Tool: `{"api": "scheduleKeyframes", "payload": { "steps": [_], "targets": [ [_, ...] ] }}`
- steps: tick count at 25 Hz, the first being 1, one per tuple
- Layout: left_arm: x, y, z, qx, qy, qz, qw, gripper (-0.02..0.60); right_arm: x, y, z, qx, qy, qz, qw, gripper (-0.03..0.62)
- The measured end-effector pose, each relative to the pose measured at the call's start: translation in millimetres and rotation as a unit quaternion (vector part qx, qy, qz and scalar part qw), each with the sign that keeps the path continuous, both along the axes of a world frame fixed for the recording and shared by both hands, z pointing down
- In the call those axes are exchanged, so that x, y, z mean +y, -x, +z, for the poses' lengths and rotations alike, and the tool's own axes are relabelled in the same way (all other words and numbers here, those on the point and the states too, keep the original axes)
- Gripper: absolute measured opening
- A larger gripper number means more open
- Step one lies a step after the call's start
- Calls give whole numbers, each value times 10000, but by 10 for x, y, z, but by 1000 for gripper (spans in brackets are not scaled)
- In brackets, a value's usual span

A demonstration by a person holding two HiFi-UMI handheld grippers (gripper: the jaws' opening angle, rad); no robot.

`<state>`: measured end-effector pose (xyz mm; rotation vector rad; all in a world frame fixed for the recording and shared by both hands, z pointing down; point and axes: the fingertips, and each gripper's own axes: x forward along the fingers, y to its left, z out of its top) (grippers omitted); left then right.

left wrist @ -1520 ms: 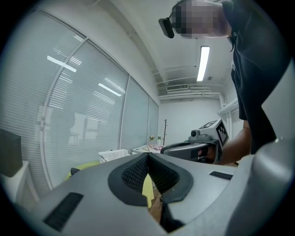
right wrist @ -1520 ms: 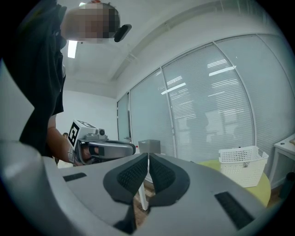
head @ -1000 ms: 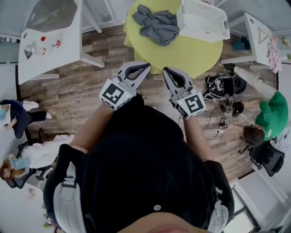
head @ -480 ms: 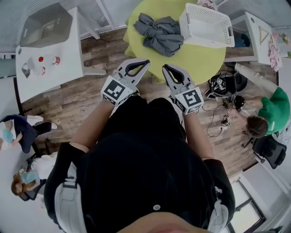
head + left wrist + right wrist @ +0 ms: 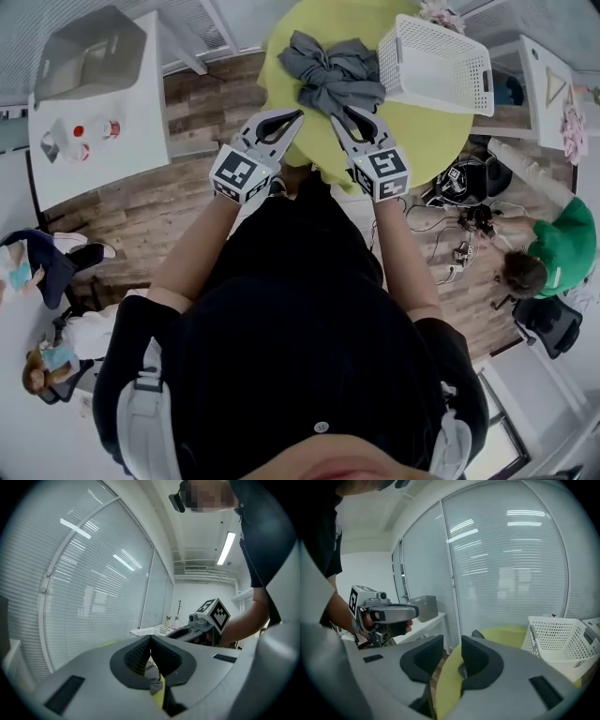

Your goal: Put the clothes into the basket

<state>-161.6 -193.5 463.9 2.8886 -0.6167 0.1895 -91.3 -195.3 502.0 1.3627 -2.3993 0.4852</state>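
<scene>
Hovering at top centre, the right gripper (image 5: 350, 119) has just been opening, nothing between its jaws, near the grey clothes (image 5: 330, 73); the left gripper (image 5: 293, 116) is pinched closed, seemingly empty.

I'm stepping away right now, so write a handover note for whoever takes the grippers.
Left gripper: shut, empty.
Right gripper: jaws slightly apart, just been opening, nothing between them.
Grey clothes lie heaped on the yellow-green table, white basket beside them, apparently empty.
Done: nothing yet.
Left: grasp the clothes and put them in the basket.
</scene>
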Motion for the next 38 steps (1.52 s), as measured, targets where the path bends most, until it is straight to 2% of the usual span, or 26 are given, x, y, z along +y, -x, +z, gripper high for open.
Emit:
{"api": "scheduleKeyframes", "payload": {
  "steps": [4, 7, 9, 16, 21, 28, 35, 36, 38],
  "targets": [
    [-295, -63, 233, -46, 161, -279, 9995, 9, -329, -100, 437, 181, 503, 2, 9986, 160],
    [-509, -122, 418, -121, 262, -416, 9987, 9, -588, -172, 807, 303, 897, 21, 9955, 244],
    [-639, -182, 552, -205, 277, -466, 9983, 9, -747, -217, 1035, 396, 1133, 35, 9928, 272],
    [-947, -373, 982, -456, 469, -639, 9958, 9, -1091, -280, 1740, 656, 1940, -9, 9788, 370],
    [-1091, -429, 1174, -557, 546, -758, 9941, 9, -1304, -338, 2204, 1068, 2307, 48, 9671, 430],
    [-1131, -357, 1310, -578, 777, -989, 9904, 9, -1456, -340, 2672, 1502, 2615, -153, 9533, 448],
    [-1131, -275, 1280, -642, 781, -1131, 9884, 9, -1489, -366, 2873, 1798, 2759, -310, 9437, 445],
    [-1122, -266, 1265, -638, 774, -1135, 9885, 9, -1487, -380, 2869, 1797, 2753, -312, 9439, 441],
    [-1097, -219, 1229, -662, 761, -1155, 9882, 9, -1481, -396, 2829, 1746, 2701, -314, 9464, 381]
  ]
}}
